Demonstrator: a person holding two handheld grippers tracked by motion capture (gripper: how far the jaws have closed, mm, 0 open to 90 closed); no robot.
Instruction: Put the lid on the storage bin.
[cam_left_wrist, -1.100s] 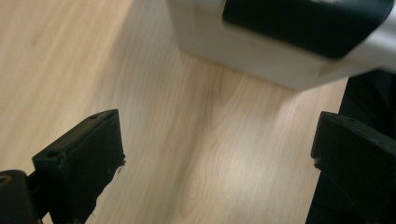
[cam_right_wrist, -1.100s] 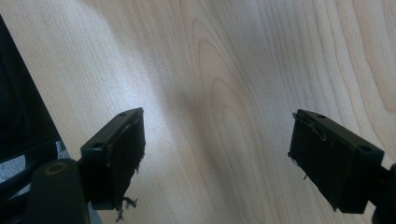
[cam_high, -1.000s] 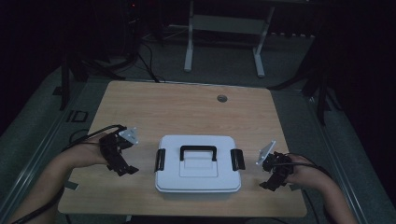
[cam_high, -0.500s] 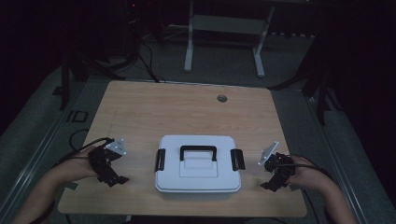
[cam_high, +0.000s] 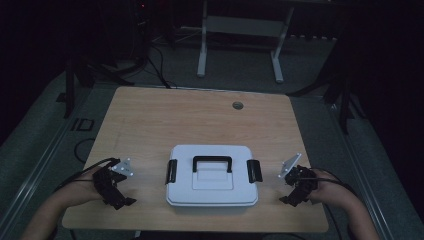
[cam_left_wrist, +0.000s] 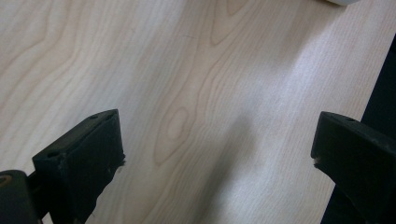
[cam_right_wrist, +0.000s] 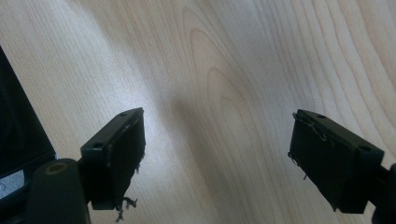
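Nearest the camera, two forearms come in from the bottom edge of the high view, each hand holding a gripper low over the table (cam_high: 150, 115). The left gripper (cam_high: 122, 201) sits near the front left corner, pointing down and toward the front edge. In the left gripper view its jaws stand wide apart with nothing but bare wood grain between them; a sliver of white at the top edge is probably a corner of the box, though too little shows to be sure. The right gripper (cam_high: 289, 199) rests near the front right, and in the right gripper view its jaws are likewise spread wide over bare wood, holding nothing.

Between the two, at the front middle of the table, lies the box (cam_high: 212, 176): white, flat, lid on, with a black handle (cam_high: 212, 162) folded on top and a black latch on each short side, the left latch (cam_high: 172, 171) and the right latch (cam_high: 254, 171). Both latches appear to be down, though the dim light makes that hard to confirm. Neither gripper touches the box; each is well apart from its latch.

Farther back the table is bare except for a small round grommet (cam_high: 237, 105).

Judged from this, the work is at its start, with both hands poised to either side. The next move likely calls for bringing each gripper inward to its latch, tips angled to catch the lower edge and lever it up.
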